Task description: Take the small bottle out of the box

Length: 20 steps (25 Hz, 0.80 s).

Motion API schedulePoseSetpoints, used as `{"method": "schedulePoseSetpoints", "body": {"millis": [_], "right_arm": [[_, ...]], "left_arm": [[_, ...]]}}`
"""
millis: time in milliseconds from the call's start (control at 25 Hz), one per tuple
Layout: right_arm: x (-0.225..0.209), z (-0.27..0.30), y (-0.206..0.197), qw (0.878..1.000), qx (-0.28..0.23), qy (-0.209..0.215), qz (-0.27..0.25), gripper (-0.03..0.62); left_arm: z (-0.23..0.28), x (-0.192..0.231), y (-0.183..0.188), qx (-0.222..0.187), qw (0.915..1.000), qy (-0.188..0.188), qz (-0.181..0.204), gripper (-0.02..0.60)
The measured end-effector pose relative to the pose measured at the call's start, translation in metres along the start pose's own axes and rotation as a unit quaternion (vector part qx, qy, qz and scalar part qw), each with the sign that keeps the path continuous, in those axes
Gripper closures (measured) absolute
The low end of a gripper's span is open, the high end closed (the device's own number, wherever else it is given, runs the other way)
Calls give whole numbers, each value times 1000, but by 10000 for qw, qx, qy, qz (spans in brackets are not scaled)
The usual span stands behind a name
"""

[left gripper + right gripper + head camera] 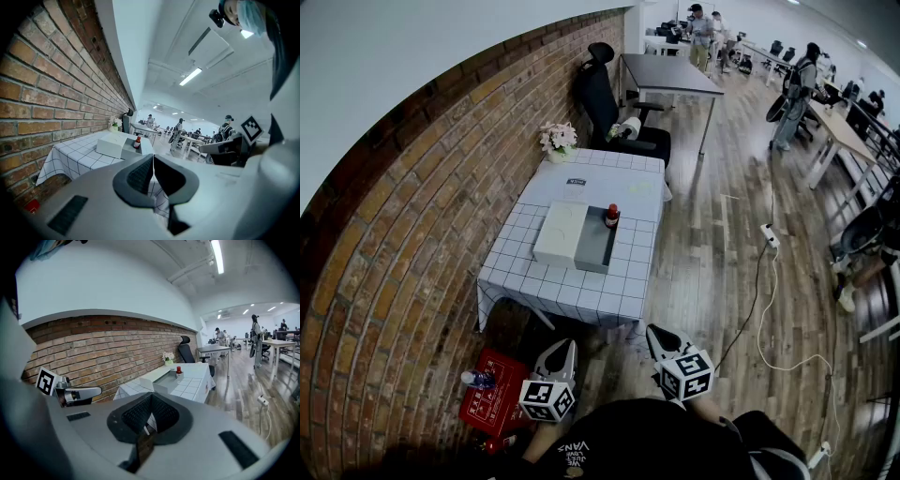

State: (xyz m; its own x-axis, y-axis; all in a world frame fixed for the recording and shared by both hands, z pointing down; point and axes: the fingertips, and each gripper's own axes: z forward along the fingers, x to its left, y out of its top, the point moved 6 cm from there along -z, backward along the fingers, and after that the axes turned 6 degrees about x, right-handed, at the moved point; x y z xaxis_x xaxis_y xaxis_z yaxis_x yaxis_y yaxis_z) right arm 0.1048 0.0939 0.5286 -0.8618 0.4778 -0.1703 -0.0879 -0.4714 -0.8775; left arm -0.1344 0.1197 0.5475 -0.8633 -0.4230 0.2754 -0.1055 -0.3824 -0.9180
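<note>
Bottle, small and red-capped, stands upright at the far end of the open grey box, whose white lid lies just beside it on the checked table. Well apart from them, near the person's body, the left gripper and right gripper are both clenched on nothing.

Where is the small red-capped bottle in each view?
Head view: small bottle just above centre, at the far end of the open box on the checked table.
Left gripper view: left of centre, near mid-height.
Right gripper view: right of centre, near mid-height.
Shared landmark: flowers at the table's far end.
</note>
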Motion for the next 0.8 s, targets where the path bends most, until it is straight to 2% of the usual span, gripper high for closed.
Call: {"method": "schedulePoseSetpoints", "body": {"millis": [280,520,800], "right_arm": [[-6,2,10,9990,-341,0,296,591],[-27,10,23,9988,-342,-53,336,591],[-65,25,35,9993,-194,187,278,591]], "left_arm": [[6,4,3,34,10000,-25,-15,569],[23,5,7,64,10000,21,-46,569],[60,-7,23,-51,9997,245,-83,569]]}}
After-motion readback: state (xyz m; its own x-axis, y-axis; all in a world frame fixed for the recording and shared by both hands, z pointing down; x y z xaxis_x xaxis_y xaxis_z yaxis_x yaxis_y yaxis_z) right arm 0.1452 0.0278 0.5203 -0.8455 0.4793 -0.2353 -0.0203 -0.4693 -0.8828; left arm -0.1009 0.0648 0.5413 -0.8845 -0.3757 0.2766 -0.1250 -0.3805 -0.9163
